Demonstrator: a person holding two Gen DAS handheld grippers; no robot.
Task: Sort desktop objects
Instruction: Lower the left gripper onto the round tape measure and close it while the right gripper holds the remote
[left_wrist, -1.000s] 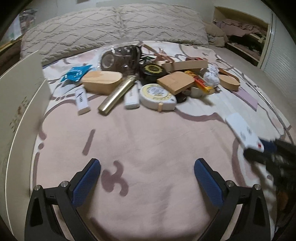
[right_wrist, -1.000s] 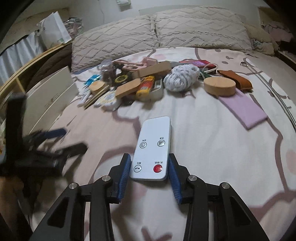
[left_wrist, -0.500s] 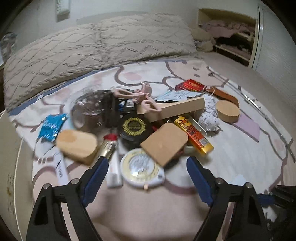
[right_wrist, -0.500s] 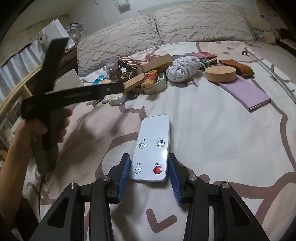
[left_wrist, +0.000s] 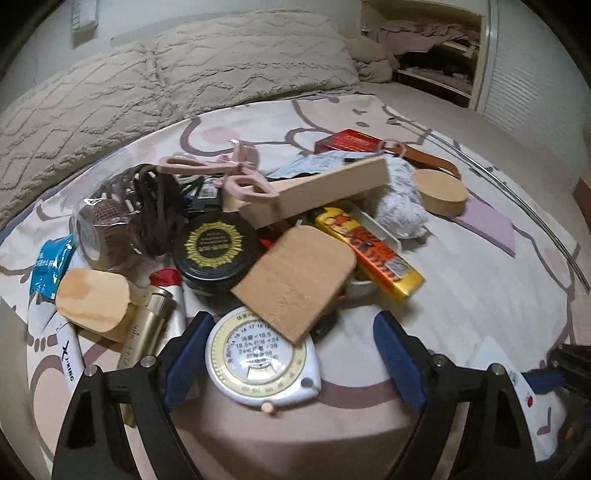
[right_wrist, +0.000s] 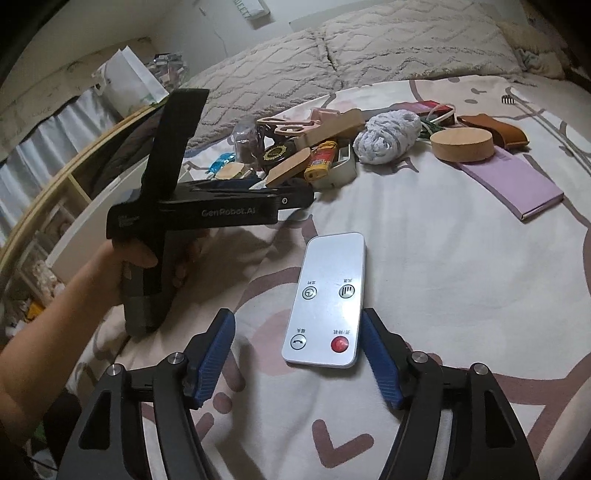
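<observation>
Straddling white remote (right_wrist: 325, 301), open right gripper (right_wrist: 298, 360), fingers apart

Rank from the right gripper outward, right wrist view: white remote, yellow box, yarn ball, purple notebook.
From the right gripper:
1. White remote, lying between the open fingers.
2. Purple notebook, ahead and right.
3. Yellow box, ahead in the pile, and the yarn ball just right of it: too close to call.
</observation>
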